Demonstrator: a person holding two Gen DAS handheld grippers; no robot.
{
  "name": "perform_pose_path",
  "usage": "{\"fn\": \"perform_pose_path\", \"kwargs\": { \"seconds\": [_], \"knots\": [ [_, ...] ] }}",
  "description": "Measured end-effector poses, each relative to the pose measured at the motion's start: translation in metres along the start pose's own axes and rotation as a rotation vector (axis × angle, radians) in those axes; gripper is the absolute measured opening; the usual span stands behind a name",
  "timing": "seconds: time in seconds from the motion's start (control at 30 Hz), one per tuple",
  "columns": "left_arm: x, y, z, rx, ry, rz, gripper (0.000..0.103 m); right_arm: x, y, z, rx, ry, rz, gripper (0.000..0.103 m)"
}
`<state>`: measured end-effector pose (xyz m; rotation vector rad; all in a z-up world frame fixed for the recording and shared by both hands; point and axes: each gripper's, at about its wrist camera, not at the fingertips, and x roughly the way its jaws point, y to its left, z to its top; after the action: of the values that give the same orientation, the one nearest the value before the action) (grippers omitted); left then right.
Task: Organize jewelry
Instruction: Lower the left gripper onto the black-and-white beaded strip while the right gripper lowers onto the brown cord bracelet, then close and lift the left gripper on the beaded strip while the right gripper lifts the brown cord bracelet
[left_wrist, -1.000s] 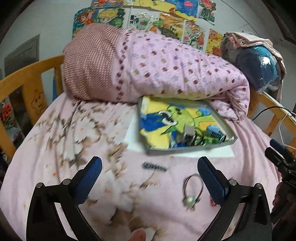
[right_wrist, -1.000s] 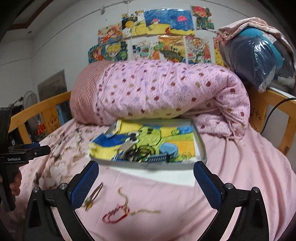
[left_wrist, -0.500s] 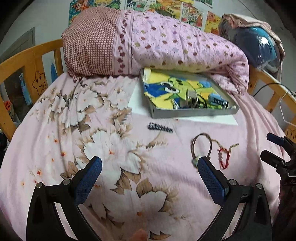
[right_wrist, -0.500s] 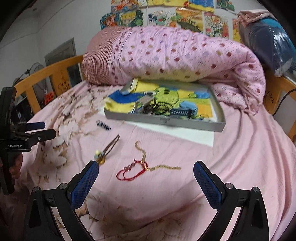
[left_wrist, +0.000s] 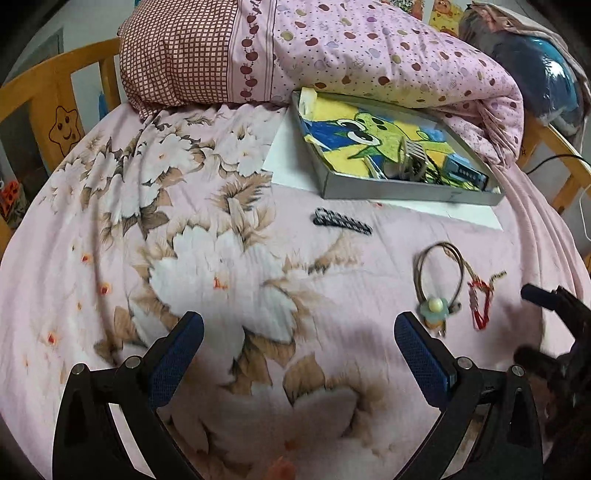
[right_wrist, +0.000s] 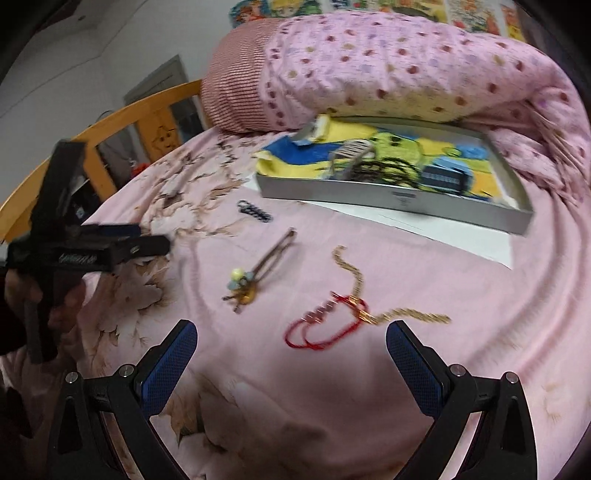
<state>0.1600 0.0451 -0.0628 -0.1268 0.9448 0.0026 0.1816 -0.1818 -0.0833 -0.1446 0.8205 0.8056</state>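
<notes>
Pink floral bedsheet (left_wrist: 207, 258) carries the loose jewelry: dark hair clip (left_wrist: 341, 221), brown hair tie with flower charm (left_wrist: 437, 280), red string bracelet (right_wrist: 325, 325) and gold chain (right_wrist: 354, 273), chain lying across bracelet. All sit just in front of grey tray (right_wrist: 399, 197), which already holds a comb-like clip, black elastics and a blue item, so it's probably the collection spot, pushed up against the rolled quilt (left_wrist: 369, 48). Left tool (left_wrist: 299, 354) wide open, empty, hovering above bare sheet. Right tool (right_wrist: 291, 354) wide open, empty, aimed at bracelet and chain, likely the next pick. Right view shows the chain clearly, plus a hand (right_wrist: 62, 302) gripping the left tool; the left view shows the bracelet foreshortened and the chain barely readable, but gives the hair clip sharper.
</notes>
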Motion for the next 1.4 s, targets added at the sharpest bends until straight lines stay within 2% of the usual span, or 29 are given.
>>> {"fn": "perform_pose_path", "kwargs": {
  "seconds": [0.2, 0.33, 0.37, 0.4, 0.43, 0.5, 0.57, 0.63, 0.67, 0.7, 0.77, 0.87, 1.03, 1.1, 1.4],
  "knots": [
    [0.021, 0.004, 0.025, 0.005, 0.004, -0.043, 0.101, 0.02, 0.003, 0.011, -0.009, -0.022, 0.076, 0.102],
    [0.035, 0.007, 0.044, -0.017, 0.002, -0.09, 0.1, 0.029, 0.002, 0.022, 0.013, -0.044, 0.115, 0.079],
    [0.038, 0.009, 0.048, -0.03, 0.005, -0.106, 0.097, 0.033, 0.0, 0.024, 0.026, -0.045, 0.123, 0.076],
    [0.041, 0.011, 0.053, -0.049, 0.008, -0.121, 0.094, 0.038, -0.003, 0.026, 0.047, -0.039, 0.133, 0.069],
    [0.043, 0.012, 0.056, -0.061, 0.012, -0.132, 0.088, 0.042, -0.007, 0.027, 0.071, -0.033, 0.144, 0.06],
    [0.05, 0.015, 0.064, -0.084, 0.028, -0.157, 0.077, 0.048, -0.015, 0.03, 0.116, -0.028, 0.155, 0.05],
    [0.056, 0.013, 0.069, -0.093, 0.041, -0.174, 0.062, 0.049, -0.019, 0.031, 0.143, -0.03, 0.167, 0.046],
    [0.062, 0.011, 0.074, -0.097, 0.056, -0.194, 0.053, 0.051, -0.023, 0.034, 0.17, -0.033, 0.179, 0.033],
    [0.065, 0.009, 0.075, -0.093, 0.066, -0.212, 0.048, 0.051, -0.024, 0.034, 0.175, -0.034, 0.18, 0.03],
    [0.069, 0.008, 0.077, -0.096, 0.076, -0.213, 0.046, 0.051, -0.026, 0.035, 0.181, -0.035, 0.178, 0.025],
    [0.077, 0.007, 0.079, -0.106, 0.102, -0.204, 0.035, 0.05, -0.028, 0.035, 0.189, -0.034, 0.175, 0.015],
    [0.087, 0.005, 0.081, -0.108, 0.129, -0.159, 0.024, 0.05, -0.032, 0.034, 0.209, -0.033, 0.175, 0.012],
    [0.088, 0.005, 0.082, -0.113, 0.121, -0.144, 0.021, 0.05, -0.035, 0.033, 0.23, -0.036, 0.172, 0.008],
    [0.087, 0.005, 0.082, -0.113, 0.113, -0.137, 0.013, 0.048, -0.035, 0.033, 0.227, -0.04, 0.172, 0.008],
    [0.066, 0.003, 0.077, -0.101, 0.06, -0.163, 0.004, 0.04, -0.03, 0.037, 0.193, -0.068, 0.17, 0.004]
  ]
}}
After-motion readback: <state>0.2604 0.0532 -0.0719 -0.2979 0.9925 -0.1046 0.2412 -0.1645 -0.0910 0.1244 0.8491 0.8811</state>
